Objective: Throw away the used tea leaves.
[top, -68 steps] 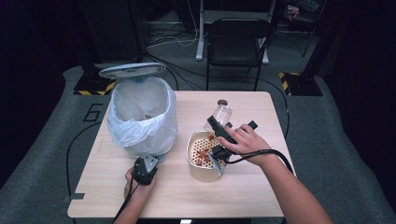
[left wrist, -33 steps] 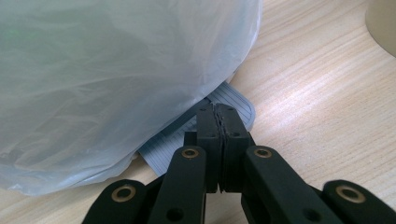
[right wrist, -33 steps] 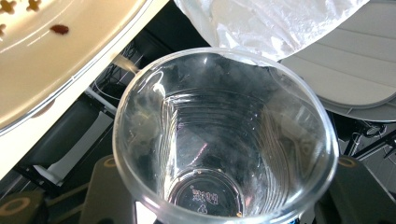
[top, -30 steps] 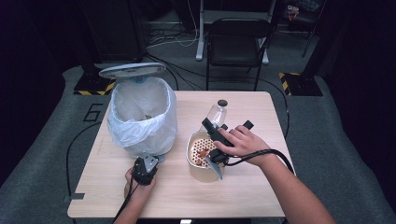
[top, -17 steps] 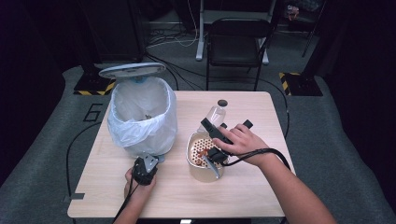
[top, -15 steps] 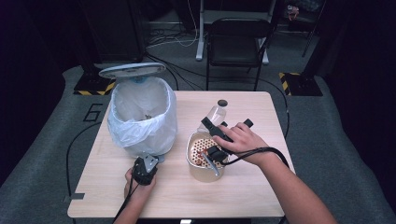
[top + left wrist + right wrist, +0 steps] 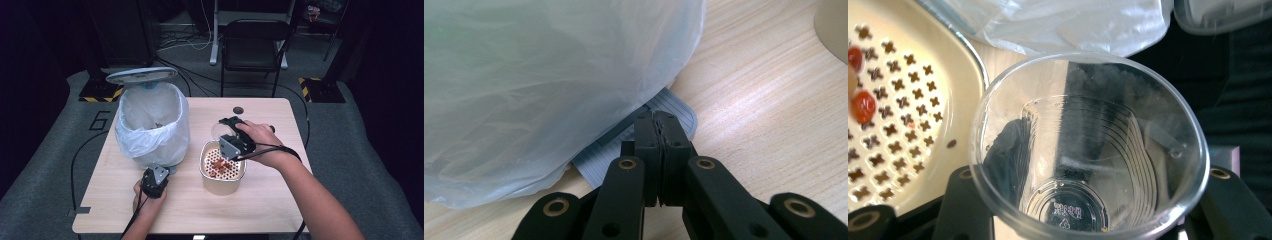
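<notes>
Right tongs [image 7: 226, 136] pinching a clear plastic cup [image 7: 1088, 150], held tipped over the strainer bowl [image 7: 222, 175].

My left tongs [image 7: 658, 131] are pressed together, empty, their tips over the grey pedal [image 7: 674, 107] under the bagged bin [image 7: 152, 125]. Red bits [image 7: 218, 165] lie in the bowl just below the cup's mouth; bowl rests on the tabletop [image 7: 280, 200].

The right gripper [image 7: 226, 131], clamped on the clear plastic cup [image 7: 222, 131], now sits higher above the cream strainer bowl [image 7: 222, 181] than before. The cup is lifted off the bowl's far rim, its mouth tipped toward the bowl's perforated insert.
</notes>
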